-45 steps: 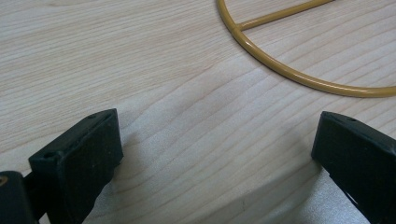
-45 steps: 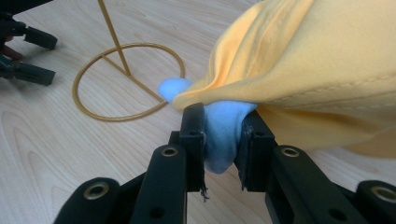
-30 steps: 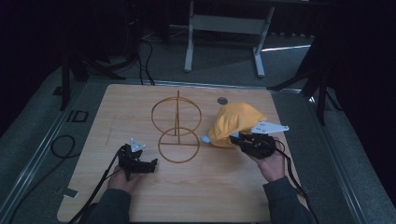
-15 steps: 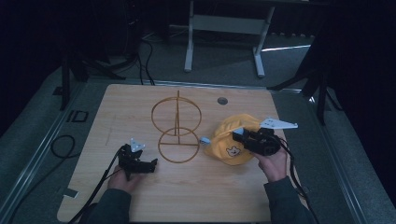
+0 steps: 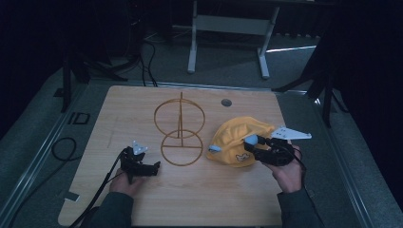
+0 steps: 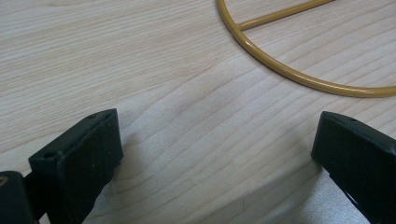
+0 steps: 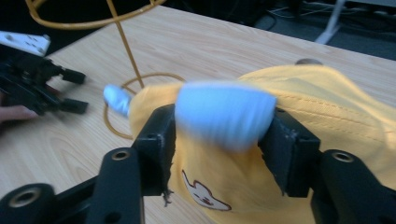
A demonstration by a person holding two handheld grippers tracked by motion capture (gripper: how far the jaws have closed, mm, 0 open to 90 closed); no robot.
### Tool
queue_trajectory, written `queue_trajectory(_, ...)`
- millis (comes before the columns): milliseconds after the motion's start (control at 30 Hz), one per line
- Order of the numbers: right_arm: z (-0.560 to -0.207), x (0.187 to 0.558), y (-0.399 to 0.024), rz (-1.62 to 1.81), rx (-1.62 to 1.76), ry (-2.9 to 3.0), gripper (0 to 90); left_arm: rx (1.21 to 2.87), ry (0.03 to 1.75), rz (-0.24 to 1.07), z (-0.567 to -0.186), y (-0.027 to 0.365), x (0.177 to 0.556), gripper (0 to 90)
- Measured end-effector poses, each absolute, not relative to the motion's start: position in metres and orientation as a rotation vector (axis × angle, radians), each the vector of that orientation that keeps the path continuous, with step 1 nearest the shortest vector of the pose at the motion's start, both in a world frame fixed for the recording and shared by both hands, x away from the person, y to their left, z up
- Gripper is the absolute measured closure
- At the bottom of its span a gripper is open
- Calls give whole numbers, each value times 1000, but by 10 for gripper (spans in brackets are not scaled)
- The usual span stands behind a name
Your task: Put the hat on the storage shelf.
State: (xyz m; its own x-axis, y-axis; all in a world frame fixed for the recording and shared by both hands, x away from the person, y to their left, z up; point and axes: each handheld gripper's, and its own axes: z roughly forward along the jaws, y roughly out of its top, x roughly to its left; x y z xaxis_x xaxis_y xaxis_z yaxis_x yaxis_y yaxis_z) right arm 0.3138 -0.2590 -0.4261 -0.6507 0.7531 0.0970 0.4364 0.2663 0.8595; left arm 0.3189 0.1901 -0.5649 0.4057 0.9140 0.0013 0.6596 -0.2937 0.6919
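Observation:
A yellow cap (image 5: 240, 137) with a small cartoon patch lies on the wooden table (image 5: 142, 109), right of a gold wire stand (image 5: 179, 128). My right gripper (image 5: 251, 148) is at the cap's right side. Its jaws have just been opening, and a blurred light-blue ear (image 7: 224, 114) of the cap sits between them, no longer pinched. A second blue ear (image 7: 116, 99) points toward the stand's base ring. My left gripper (image 5: 154, 167) rests low at the front left, open, with bare wood between its jaws (image 6: 215, 154) and the stand's base ring (image 6: 299, 77) just ahead.
A round grommet (image 5: 226, 102) sits in the table's far side. A white metal frame (image 5: 228, 28) stands on the floor beyond the table. A black cable (image 5: 62, 147) loops on the floor at the left.
The cap has come down from beside the stand's upper ring onto the table, a little to the right. The right jaws have spread apart. The left gripper has kept still.

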Motion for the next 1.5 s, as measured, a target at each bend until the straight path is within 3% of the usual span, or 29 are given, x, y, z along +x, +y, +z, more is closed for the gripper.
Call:
queue_trajectory(200,-425,310,-263,1308,1078,2224,443,2052,1334,538,-565,190,319,19)
queue_trajectory(833,-405,331,-230,866,732,2420,616,2056,1335,535,-565,190,319,19)
queue_trajectory(1500,-392,377,-228,609,635,2576,594,2051,1336,537,-565,190,319,19)
